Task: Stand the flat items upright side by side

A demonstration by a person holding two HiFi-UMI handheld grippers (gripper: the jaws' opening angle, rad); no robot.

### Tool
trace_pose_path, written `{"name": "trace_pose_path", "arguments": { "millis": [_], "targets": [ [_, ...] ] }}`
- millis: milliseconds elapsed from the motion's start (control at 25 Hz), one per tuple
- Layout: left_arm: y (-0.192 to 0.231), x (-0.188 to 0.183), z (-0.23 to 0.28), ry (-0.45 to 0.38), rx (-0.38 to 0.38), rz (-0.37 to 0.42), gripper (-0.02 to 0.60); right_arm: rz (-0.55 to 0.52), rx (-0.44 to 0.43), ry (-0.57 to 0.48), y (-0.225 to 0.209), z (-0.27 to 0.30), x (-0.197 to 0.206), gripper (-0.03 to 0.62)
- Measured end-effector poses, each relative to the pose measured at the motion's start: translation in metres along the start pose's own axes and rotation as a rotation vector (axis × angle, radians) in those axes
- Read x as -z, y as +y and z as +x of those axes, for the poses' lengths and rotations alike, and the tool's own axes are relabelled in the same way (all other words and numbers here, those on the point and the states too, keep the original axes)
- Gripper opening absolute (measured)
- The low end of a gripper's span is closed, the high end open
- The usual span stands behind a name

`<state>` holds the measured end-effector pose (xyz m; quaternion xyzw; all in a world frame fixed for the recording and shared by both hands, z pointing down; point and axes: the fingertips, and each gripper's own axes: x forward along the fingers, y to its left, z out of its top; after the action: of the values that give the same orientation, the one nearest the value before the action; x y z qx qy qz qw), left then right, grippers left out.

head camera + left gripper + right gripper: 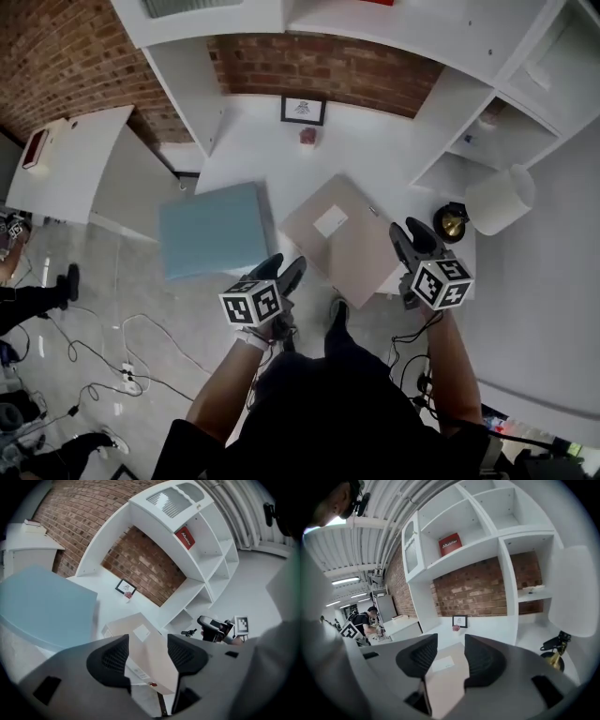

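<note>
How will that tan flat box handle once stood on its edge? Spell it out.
The tan box looks stiff: its face lies flat, so it likely won't flop. Broad and thin, it may tip on edge unless propped. Its smooth face could slide on the white desk.

Bare white desk beyond beige box

On white counter: blue flat box and beige flat box lying side by side; framed picture and small pink object toward the back.
</note>
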<state>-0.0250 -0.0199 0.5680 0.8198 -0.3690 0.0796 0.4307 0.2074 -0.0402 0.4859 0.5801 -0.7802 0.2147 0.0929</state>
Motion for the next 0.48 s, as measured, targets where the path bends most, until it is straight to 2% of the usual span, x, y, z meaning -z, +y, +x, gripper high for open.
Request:
{"name": "trace_pose_path", "arguments": {
  "millis": [240, 480],
  "targets": [
    [0.012, 0.025, 0.046, 0.027, -0.136, -0.137, 0.273, -0.07, -0.183, 0.202, -0.04, 0.076, 0.023, 0.239],
    [0.033, 0.056, 0.073, 0.026, -0.256, -0.306, 0.29, -0.071, -0.361, 0.455, -0.062, 0.134, 0.075, 0.247]
  ]
}}
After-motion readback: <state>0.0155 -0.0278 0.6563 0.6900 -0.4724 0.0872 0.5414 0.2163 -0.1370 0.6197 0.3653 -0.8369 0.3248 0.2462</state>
